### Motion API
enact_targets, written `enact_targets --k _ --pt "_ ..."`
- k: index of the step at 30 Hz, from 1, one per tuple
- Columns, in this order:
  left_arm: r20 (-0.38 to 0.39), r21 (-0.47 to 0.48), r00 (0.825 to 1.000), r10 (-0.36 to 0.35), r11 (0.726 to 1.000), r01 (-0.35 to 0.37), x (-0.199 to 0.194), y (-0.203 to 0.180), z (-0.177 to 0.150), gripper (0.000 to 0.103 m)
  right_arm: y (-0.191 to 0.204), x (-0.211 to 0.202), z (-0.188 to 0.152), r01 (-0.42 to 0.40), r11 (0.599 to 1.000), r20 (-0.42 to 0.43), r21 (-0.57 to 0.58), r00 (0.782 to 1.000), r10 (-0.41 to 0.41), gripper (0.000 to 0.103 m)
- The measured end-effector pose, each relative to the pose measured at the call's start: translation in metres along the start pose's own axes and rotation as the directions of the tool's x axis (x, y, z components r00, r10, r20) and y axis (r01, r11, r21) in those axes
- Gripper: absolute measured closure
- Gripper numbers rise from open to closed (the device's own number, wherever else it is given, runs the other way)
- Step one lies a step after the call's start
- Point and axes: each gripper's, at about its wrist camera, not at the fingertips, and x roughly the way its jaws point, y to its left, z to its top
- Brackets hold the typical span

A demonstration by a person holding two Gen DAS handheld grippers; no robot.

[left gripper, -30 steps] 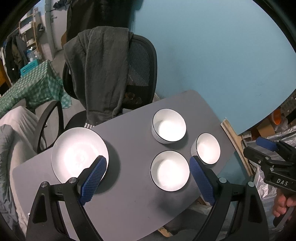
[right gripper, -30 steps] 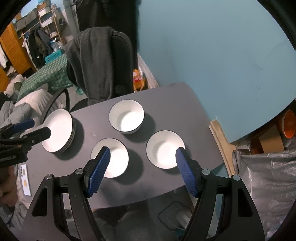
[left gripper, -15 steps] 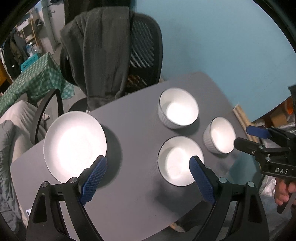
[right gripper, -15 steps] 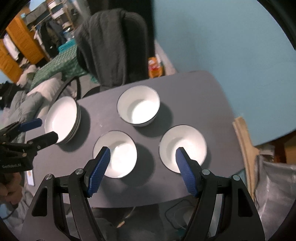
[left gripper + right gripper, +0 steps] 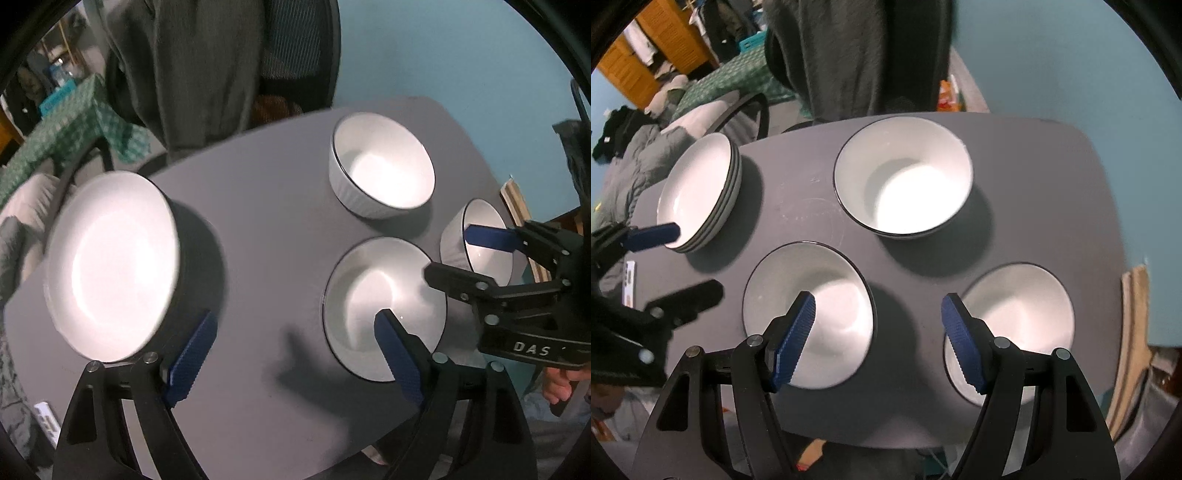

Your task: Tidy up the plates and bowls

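Note:
A stack of white plates sits at the left of the grey table. Three white bowls with dark rims stand to the right: a far bowl, a near bowl and a right bowl. My left gripper hangs open above the table between the plates and the near bowl, holding nothing. In the right wrist view, my right gripper is open and empty over the gap between the near-left bowl and the near-right bowl. The plate stack lies far left.
An office chair draped with a dark garment stands behind the table, against a teal wall. A green checked cloth lies at the left. A small white card-like item lies by the table's left edge. Wooden boards lean at the right.
Both grippers have sunk toward the table, so plates and bowls look larger. The right gripper has moved in over the right-hand bowls in the left wrist view. Both stay open.

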Motion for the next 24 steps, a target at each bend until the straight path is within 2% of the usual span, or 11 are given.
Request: enact_targets --k 2,4,8,13,17,24 --pt "-0.015 -0.009 1.0 0.02 1.0 -0.02 0.008 0.0 -0.001 0.015 0.0 0.007 0.002 -0.008 1.0 -0.013 -0.013 1.0 0.008 0.031" --pt "-0.032 -0.017 0.999 0.023 1.0 -0.024 0.014 0.0 -0.002 0.019 0.0 0.016 0.003 -0.029 0.999 -0.04 -0.022 0.999 0.028 0.034" --pt "-0.045 -0.033 0.998 0.052 0.998 -0.054 0.023 0.0 -0.004 0.024 -0.001 0.03 0.0 -0.046 0.998 -0.091 -0.049 0.995 0.042 0.045" --pt "-0.072 -0.055 0.996 0.045 0.997 -0.049 0.034 0.0 -0.005 0.032 -0.003 0.036 0.0 -0.077 0.996 -0.133 -0.05 0.989 0.07 0.06" --pt "-0.101 -0.071 0.995 0.021 0.997 -0.028 0.04 -0.001 -0.008 0.047 -0.005 0.038 -0.001 -0.09 0.995 -0.153 -0.051 0.985 0.082 0.082" --pt "-0.139 -0.095 0.99 -0.013 0.995 0.0 0.048 -0.005 -0.014 0.073 -0.012 0.038 -0.006 -0.093 0.995 -0.163 -0.032 0.983 0.087 0.088"
